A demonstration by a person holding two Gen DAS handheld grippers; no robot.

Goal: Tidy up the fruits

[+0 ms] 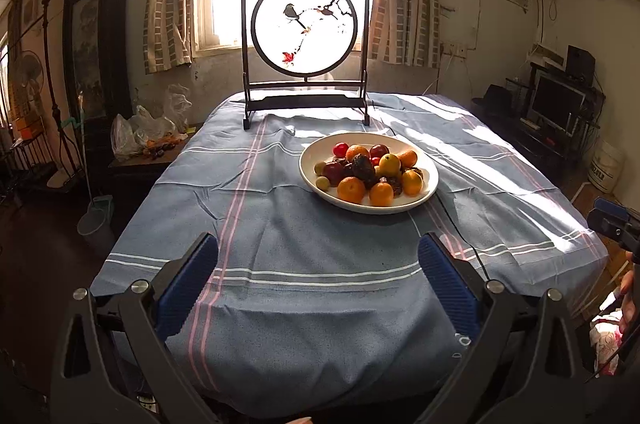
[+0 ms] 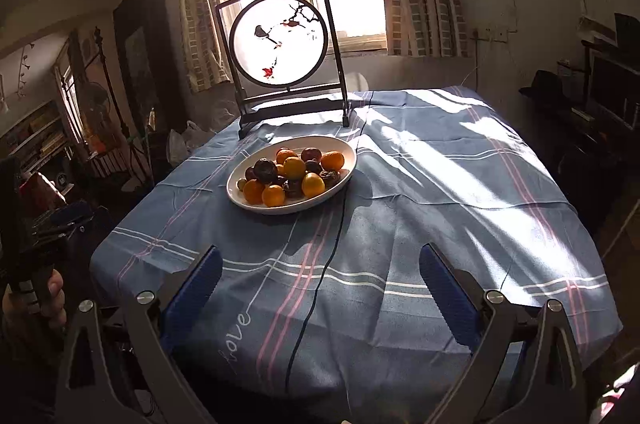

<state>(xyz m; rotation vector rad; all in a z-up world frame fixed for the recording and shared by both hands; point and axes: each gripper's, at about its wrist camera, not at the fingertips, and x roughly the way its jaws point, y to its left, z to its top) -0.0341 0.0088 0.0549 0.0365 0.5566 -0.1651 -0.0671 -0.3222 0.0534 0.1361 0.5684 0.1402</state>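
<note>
A shallow white ceramic plate [image 1: 428,184] piled with oranges, dark plums and small green fruits [image 1: 370,170] sits on a blue striped tablecloth [image 1: 280,224], in front of a round bird-painted screen in a dark frame [image 1: 305,24]. The left gripper [image 1: 318,264] and right gripper [image 2: 320,264] hover near the table's edge, jaws spread wide, empty.

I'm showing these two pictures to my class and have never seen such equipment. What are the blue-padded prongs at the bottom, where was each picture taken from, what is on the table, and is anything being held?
A person holds a hand gripper in each hand; each carries a camera looking along its fingers. One picture shows the left gripper, the other the right gripper. Both stand open, holding nothing. On the blue tablecloth sit a white plate of mixed fruit and a framed bird screen.
</note>
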